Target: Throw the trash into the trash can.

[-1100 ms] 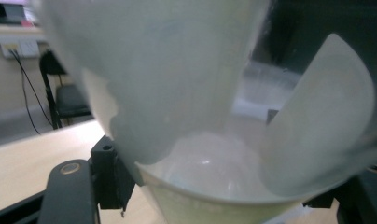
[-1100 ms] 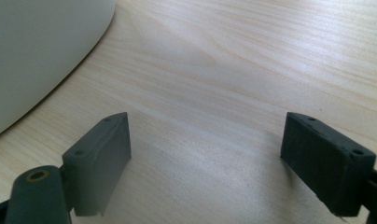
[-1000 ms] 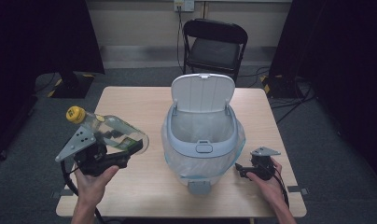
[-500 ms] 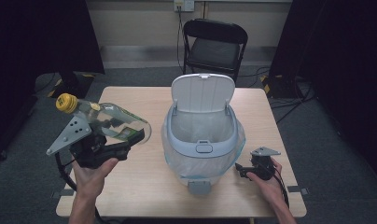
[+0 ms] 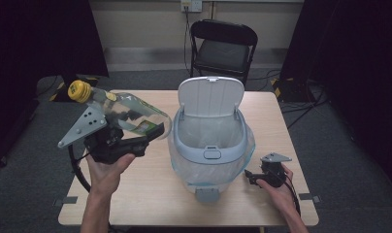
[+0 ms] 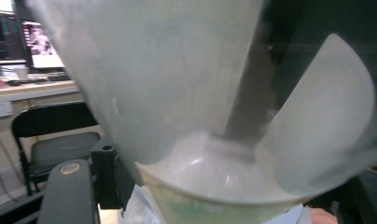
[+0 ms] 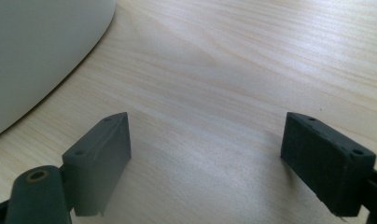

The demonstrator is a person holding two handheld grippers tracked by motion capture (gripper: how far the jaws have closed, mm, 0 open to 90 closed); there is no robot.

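So the biggest thing here is the light wooden table (image 5: 150,204), with a black folding chair (image 5: 223,46) parked behind its far edge. Smack in the middle of the table sits a pale blue-grey trash bin (image 5: 211,145) with its flip lid (image 5: 211,96) standing upright at the back and a clear plastic liner bag (image 5: 247,150) puffing out around the rim.

Next down in size: a clear plastic bottle (image 5: 128,114) with a yellow cap (image 5: 79,91). It's up in the air over the left side of the table, lying roughly sideways with the cap end pointing up-left and away from the bin, and its bottom end sitting just beside the bin's left rim. The left gripper (image 5: 150,135) has it clamped across the lower body, jaws spread wide around the bottle, near a greenish label. In the left gripper view the bottle (image 6: 200,116) is right up against the lens, all milky and see-through.

Smallest bit: the right gripper (image 5: 252,178) rests low at the table's right front, near the bin's right side. In the right gripper view its jaws are spread apart with just bare tabletop (image 7: 233,70) between them, and the bin's curved wall (image 7: 37,56) sits at top left.
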